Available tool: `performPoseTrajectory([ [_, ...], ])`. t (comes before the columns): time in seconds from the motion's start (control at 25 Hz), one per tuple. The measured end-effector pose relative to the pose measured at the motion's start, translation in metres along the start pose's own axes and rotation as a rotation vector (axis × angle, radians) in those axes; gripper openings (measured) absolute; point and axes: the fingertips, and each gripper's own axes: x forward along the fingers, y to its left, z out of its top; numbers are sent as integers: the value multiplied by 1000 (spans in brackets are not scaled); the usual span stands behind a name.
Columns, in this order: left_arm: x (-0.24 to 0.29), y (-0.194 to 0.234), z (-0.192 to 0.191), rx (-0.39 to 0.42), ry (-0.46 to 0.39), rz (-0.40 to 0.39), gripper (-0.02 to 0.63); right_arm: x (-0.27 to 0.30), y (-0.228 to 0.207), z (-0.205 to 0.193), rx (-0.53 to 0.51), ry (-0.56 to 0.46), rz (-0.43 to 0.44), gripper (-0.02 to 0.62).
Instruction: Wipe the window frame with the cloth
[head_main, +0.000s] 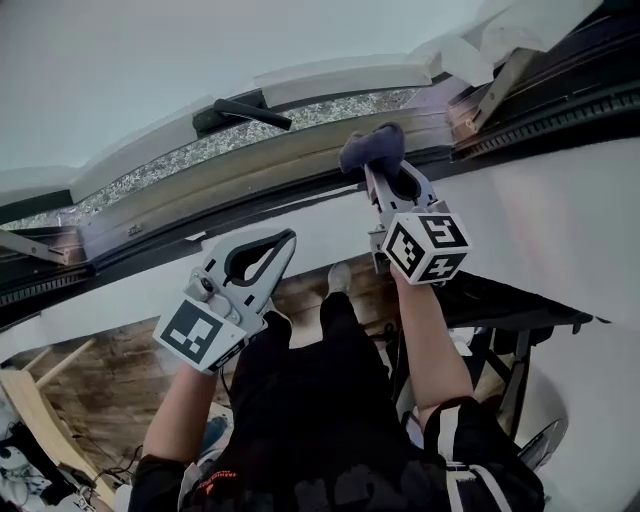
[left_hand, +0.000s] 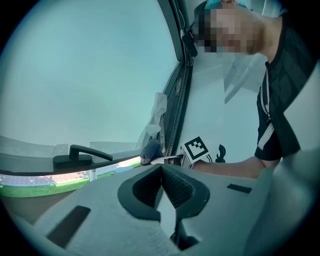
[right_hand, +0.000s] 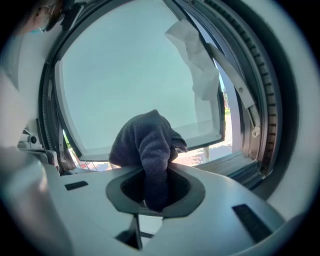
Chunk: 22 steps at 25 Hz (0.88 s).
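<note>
At the lower left of the head view the left gripper hangs below the sill, its jaws pressed together with nothing between them. Above it, at upper centre, a black handle sits on the open sash. Right of centre the right gripper is clamped on the dark cloth — the bundle lies against the lower rail of the window frame.
</note>
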Motion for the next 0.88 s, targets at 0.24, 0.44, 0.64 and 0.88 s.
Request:
performPoseTrajectory([
  [0.24, -15, -1, 22, 38, -58, 21, 18, -20, 30, 42, -66, -68, 108, 52],
  [0.44, -37, 6, 44, 85, -128, 61, 18, -39, 55, 67, -107, -96, 177, 52],
  [0.64, -55, 7, 62, 116, -163, 88, 18, -52, 77, 82, -120, -110, 231, 52],
  [0.88, -76, 1, 77, 140, -185, 115, 18, -68, 107, 88, -133, -112, 303, 52],
])
